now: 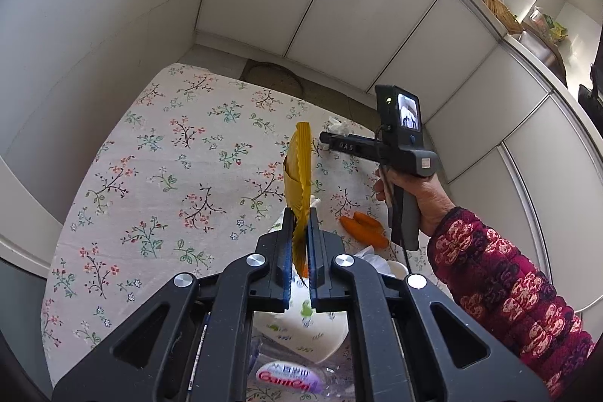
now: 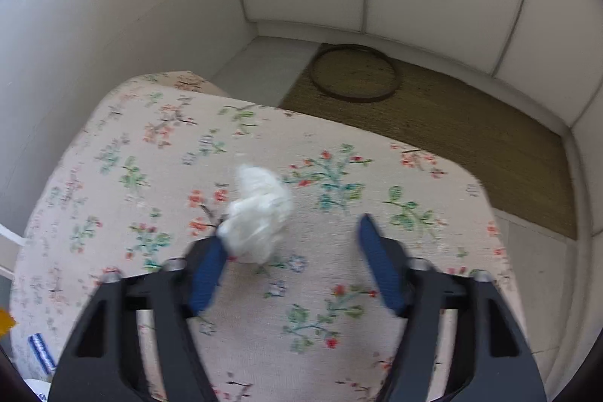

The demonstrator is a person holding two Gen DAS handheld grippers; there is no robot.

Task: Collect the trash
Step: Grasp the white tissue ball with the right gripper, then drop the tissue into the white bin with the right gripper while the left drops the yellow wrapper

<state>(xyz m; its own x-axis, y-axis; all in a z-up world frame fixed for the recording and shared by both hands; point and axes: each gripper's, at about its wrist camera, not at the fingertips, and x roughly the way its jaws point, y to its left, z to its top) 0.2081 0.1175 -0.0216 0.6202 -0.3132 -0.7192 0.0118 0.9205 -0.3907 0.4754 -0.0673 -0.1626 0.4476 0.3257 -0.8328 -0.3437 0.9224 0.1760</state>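
Note:
My left gripper [image 1: 300,213] is shut on a yellow crinkled paper liner [image 1: 299,172] and holds it upright above the floral table [image 1: 150,153]. My right gripper [image 2: 292,232] is open just above the table; a crumpled white tissue [image 2: 258,213] lies between its fingers, close to the left pad [image 2: 205,274]. The right gripper also shows in the left wrist view [image 1: 326,137], next to the same tissue [image 1: 337,127] at the table's far edge.
Two carrots [image 1: 363,228] lie on the table near a white patterned bowl [image 1: 301,330] and more white tissue [image 1: 373,259]. A clear plastic wrapper [image 1: 286,379] lies under my left gripper. White cabinets ring the table. A round brown tray [image 2: 354,74] lies on a floor mat.

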